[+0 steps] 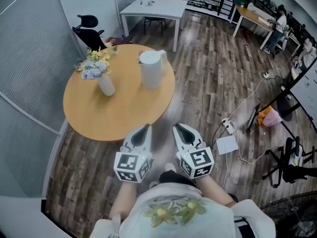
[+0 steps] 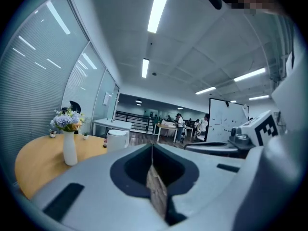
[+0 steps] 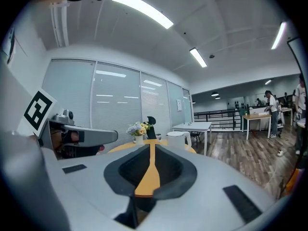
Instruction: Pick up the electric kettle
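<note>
In the upper middle of the head view, the white electric kettle (image 1: 152,68) stands upright on the round wooden table (image 1: 114,115), toward the table's right edge, with its lid on. To its left, nearby, a white vase (image 1: 106,85) holds flowers. Below the table in the picture, over the plank floor (image 1: 208,83), the left gripper (image 1: 146,128) and the right gripper (image 1: 177,128) sit side by side near the lower centre. Their tips face the table, well apart from the kettle. Each gripper's own view shows its jaws pressed together with nothing between them.
</note>
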Tool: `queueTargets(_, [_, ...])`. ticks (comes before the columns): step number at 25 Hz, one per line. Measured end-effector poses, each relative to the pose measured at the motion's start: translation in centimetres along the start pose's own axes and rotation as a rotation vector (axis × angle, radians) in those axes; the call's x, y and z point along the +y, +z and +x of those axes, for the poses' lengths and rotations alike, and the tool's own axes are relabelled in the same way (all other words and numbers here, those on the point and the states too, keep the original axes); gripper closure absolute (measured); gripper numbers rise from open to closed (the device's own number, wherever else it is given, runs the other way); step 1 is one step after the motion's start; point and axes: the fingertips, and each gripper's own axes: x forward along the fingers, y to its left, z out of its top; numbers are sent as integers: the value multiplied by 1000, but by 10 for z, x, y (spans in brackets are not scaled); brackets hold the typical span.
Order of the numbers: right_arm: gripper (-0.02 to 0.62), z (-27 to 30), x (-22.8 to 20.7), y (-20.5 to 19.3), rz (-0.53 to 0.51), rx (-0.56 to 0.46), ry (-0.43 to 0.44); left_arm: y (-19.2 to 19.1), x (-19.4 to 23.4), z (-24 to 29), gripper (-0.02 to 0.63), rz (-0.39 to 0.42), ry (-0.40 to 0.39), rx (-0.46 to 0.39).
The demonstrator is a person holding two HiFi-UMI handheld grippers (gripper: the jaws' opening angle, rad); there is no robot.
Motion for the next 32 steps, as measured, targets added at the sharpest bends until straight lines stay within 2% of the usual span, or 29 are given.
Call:
queueTargets(1, [569, 4, -3, -1, -2, 8, 2, 1, 3, 3, 600, -9, 7, -3])
queueTargets(2, [526, 9, -6, -2, -1, 16, 5, 1, 7, 7, 598, -11, 13, -2])
queueTargets(3, [450, 14, -9, -3, 3, 26, 7, 0, 10, 11, 587, -10, 15, 3])
queueTargets(4, [425, 18, -13, -5, 8, 34, 8, -1, 12, 15, 570, -7, 16, 11])
queueTargets(8, [382, 35, -34, -9, 26, 58, 7, -5, 24, 34, 378, 3, 34, 53])
queueTargets(11, [367, 46, -50, -10, 27, 71, 12, -8, 36, 47, 334, 28, 67, 85])
queueTargets(19, [367, 77, -86, -12, 14, 106, 38, -4, 60, 85, 331, 33, 160, 108])
queueTargets(32, [367, 109, -138, -12, 0, 116, 100, -1, 76, 131, 333, 2, 246, 117])
